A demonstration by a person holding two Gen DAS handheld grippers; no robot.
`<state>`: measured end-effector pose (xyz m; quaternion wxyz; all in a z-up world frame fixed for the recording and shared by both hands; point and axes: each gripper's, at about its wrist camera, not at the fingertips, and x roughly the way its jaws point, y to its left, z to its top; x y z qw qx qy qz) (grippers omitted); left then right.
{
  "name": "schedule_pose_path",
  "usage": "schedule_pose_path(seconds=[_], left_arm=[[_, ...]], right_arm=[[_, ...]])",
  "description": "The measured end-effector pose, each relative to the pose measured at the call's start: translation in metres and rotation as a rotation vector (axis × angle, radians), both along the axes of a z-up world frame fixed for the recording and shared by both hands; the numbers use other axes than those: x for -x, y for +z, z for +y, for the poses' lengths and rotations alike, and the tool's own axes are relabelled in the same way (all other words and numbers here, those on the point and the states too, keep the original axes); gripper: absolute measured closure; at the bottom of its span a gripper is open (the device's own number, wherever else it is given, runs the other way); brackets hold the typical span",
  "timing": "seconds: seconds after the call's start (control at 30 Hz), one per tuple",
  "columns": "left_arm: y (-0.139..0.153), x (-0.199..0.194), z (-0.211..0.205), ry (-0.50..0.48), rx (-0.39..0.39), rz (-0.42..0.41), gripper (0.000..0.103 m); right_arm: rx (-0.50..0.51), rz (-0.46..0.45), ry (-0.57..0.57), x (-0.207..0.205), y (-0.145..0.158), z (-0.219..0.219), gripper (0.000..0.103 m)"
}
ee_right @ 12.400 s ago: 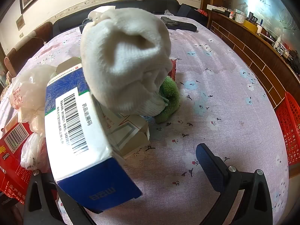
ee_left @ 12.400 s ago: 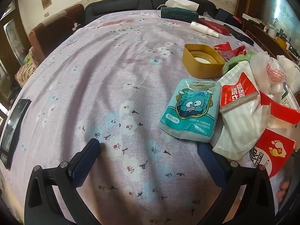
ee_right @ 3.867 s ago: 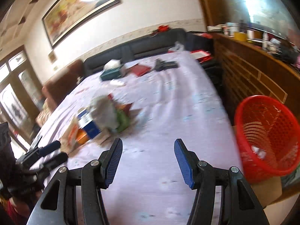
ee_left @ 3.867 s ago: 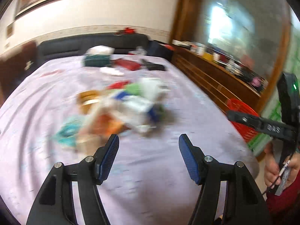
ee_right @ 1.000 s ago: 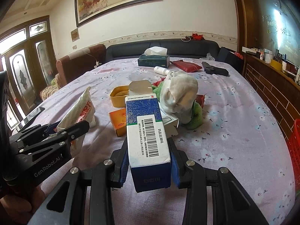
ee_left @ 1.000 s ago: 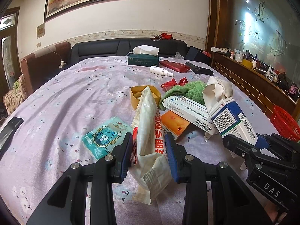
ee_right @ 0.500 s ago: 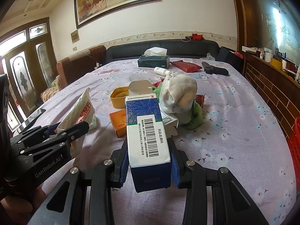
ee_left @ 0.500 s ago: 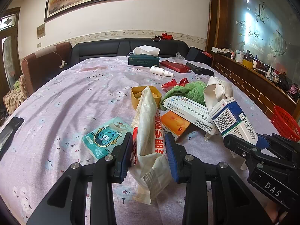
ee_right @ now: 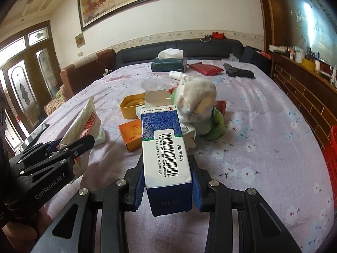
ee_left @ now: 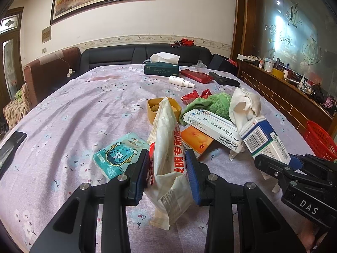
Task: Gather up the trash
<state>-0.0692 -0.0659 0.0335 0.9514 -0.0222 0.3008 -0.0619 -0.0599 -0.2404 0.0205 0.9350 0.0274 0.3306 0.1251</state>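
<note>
My left gripper (ee_left: 167, 168) is shut on a crumpled white plastic bag with red print (ee_left: 166, 147) and holds it above the table; it also shows in the right wrist view (ee_right: 84, 126). My right gripper (ee_right: 167, 175) is shut on a blue and white medicine box with a barcode (ee_right: 165, 147), also seen in the left wrist view (ee_left: 263, 139). A pile lies on the lilac tablecloth (ee_left: 73, 109): an orange box (ee_left: 195, 137), a long white box (ee_left: 212, 126), a green cloth (ee_left: 212, 103), a white sock (ee_left: 245, 105).
A teal tissue pack (ee_left: 115, 154), a yellow tub (ee_left: 154, 107), a white bottle (ee_left: 181, 81), a tissue box (ee_left: 161, 69) and a red pouch (ee_left: 198, 76) lie on the table. A red basket (ee_left: 320, 140) stands off the right edge. A phone (ee_left: 10, 145) lies at left.
Over the last second both grippers stay almost still with their loads. Several seconds back both were open and empty above the table.
</note>
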Motion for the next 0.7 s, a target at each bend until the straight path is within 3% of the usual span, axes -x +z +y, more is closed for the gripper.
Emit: schedule_pose_path(seconds=[0.33,0.7], left_arm=[[0.012,0.007,-0.009,-0.033,0.008,-0.021,0.069],[0.019,0.014,-0.014,-0.04,0.009,-0.029,0.069]], right_arm=[[0.13,-0.025,-0.066,0.013,0.011,-0.002,0.062],[0.161,-0.055,-0.079,0.023,0.019,-0.006,0.062]])
